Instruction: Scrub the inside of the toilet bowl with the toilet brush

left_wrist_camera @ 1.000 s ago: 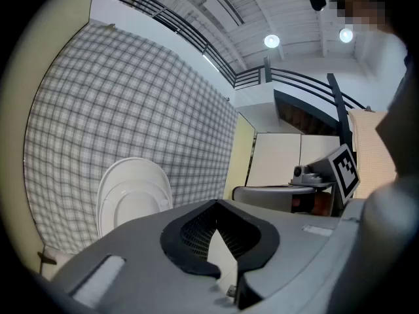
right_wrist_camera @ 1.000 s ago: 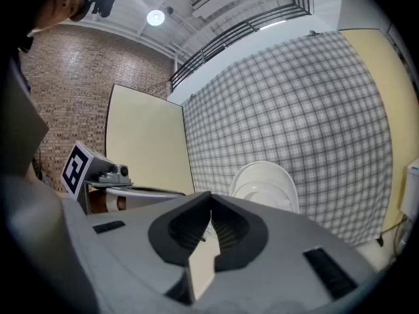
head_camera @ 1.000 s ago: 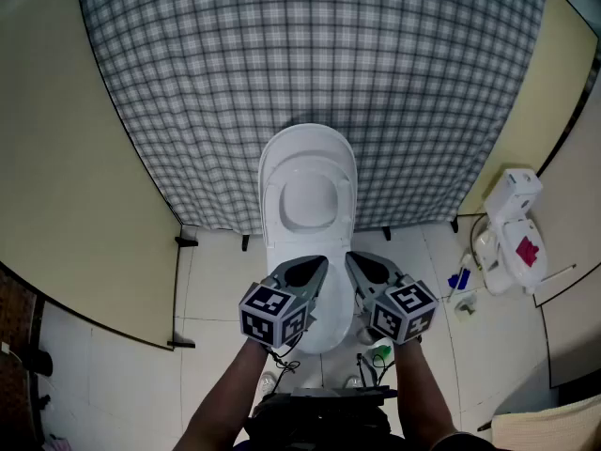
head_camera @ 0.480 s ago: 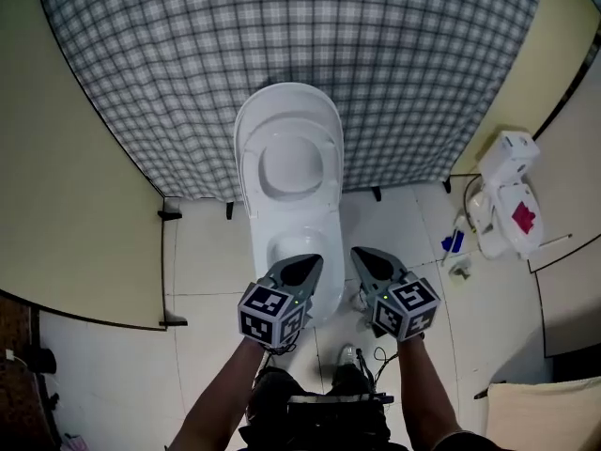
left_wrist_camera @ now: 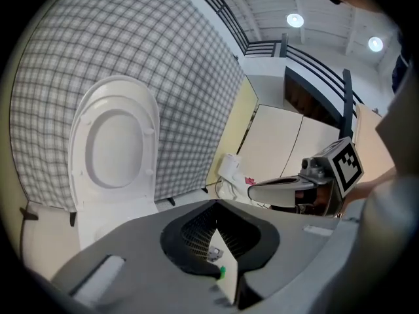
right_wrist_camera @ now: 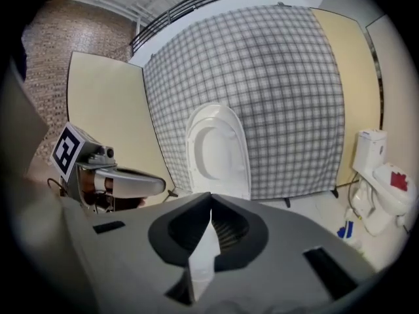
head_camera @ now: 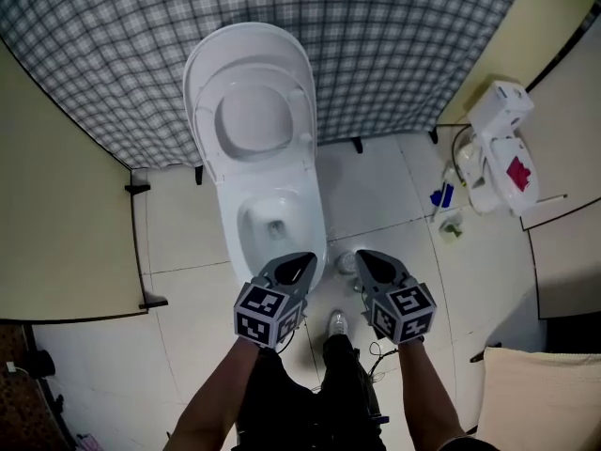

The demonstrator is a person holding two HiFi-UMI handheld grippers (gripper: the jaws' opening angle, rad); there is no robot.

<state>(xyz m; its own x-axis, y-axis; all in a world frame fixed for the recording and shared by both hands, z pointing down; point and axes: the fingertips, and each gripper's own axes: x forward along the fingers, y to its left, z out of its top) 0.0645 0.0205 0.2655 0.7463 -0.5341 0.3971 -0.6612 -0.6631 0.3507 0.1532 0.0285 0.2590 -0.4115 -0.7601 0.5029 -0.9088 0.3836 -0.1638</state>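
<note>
toilet bowl (head_camera: 229, 241) open from above, raised lid (head_camera: 252, 111) behind, plaid screen (head_camera: 423, 45) beyond

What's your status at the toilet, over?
Left gripper and right gripper shut, both empty. Toilet bowl open, lid up. No brush in hand. Nothing blocking the bowl.

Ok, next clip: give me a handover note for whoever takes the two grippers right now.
Left gripper: fingers together, empty, by the front rim of the white ceramic toilet bowl.
Right gripper: fingers together, empty, just right of the bowl, above the tiled floor.
White lid and seat: raised against the checked backdrop; bowl open.
Toilet brush: I cannot pick it out; neither gripper holds it.
Done: no scrubbing begun.
Left: find and grasp the brush, then scrub inside the bowl.
</note>
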